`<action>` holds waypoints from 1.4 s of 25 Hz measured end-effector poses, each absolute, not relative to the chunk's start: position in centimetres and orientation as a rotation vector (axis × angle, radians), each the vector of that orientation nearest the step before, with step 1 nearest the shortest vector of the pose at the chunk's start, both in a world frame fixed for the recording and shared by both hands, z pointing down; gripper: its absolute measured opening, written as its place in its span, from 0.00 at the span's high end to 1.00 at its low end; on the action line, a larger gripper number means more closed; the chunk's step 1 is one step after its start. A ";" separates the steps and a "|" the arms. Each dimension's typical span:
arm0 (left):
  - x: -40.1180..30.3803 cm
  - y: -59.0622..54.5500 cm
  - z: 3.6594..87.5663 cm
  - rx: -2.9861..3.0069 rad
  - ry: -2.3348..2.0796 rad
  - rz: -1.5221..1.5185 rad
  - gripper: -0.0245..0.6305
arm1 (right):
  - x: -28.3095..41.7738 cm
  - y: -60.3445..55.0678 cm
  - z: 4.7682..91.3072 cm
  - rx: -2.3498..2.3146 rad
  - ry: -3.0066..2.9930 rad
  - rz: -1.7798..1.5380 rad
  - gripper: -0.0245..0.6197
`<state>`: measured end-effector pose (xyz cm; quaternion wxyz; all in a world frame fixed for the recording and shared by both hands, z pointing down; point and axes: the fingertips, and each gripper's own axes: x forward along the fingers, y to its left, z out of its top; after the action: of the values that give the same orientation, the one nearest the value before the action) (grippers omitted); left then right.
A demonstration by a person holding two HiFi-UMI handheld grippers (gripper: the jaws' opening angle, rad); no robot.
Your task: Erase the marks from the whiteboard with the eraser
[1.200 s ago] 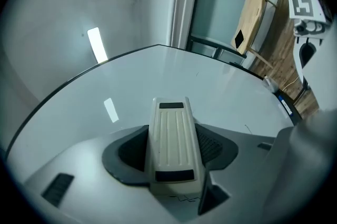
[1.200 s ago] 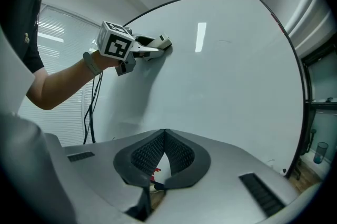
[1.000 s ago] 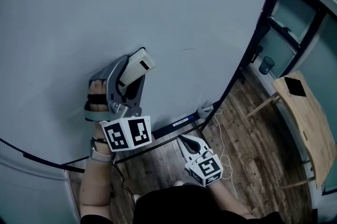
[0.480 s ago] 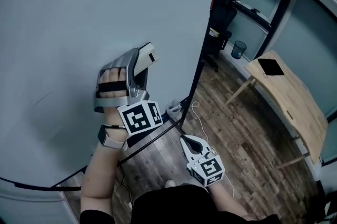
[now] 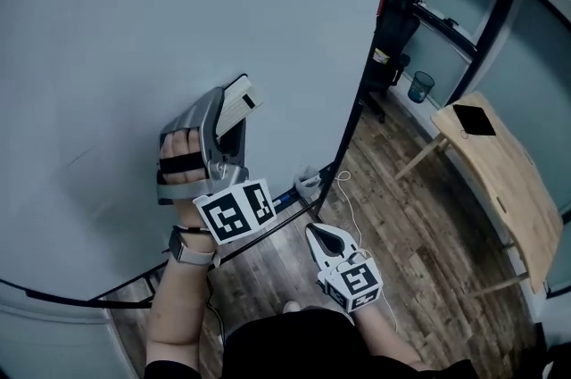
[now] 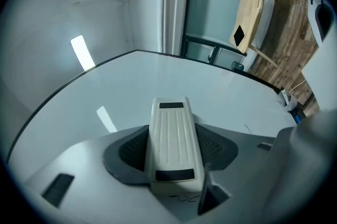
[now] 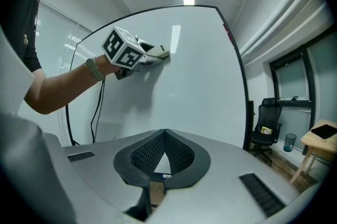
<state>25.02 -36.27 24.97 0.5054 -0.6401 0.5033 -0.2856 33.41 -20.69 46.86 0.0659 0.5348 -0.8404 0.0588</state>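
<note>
Here, the whiteboard fills the left and middle of the head view, its pale surface nearly bare apart from a faint grey streak low on the left. Just right of that streak, the person's left hand, strapped into the left gripper, holds the tool up against the board, with a watch on the wrist below and the marker cube near it. The jaws pinch a cream eraser between their dark pads; in the left gripper view the eraser stands lengthwise in the grip, its far end reaching out over the white surface, though whether its face presses on the board cannot be told. Lower and to the right, the right gripper hangs over the wooden floor, well apart from the board, and its own view shows the jaws pressed together at the tips with nothing between them. Past the board's dark edge stand a black chair and a small bin, and at the far right a wooden worktop carries a flat dark thing.
</note>
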 end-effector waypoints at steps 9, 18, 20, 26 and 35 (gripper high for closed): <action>7.7 -31.0 23.4 -1.571 1.604 -0.682 0.56 | 21.8 -20.9 46.2 1.300 -2.684 0.147 0.92; -8.4 -26.6 25.0 -1.662 1.913 -0.612 0.56 | 9.0 -18.1 46.0 1.028 -2.780 0.136 0.92; -9.0 -26.4 25.0 -1.699 1.943 -0.578 0.56 | 8.1 -17.9 46.0 1.026 -2.782 0.132 0.92; -5.9 -27.6 23.8 -1.658 1.931 -0.502 0.56 | 10.2 -17.9 46.2 1.144 -2.732 0.144 0.92; 1.0 -30.2 23.5 -1.574 1.830 -0.628 0.58 | 17.6 -19.0 46.3 1.375 -2.631 0.207 0.92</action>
<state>1.02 -30.20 23.51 0.3183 -0.5982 0.6956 -0.2386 17.59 -18.99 46.31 0.0827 0.4606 -0.8810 0.0694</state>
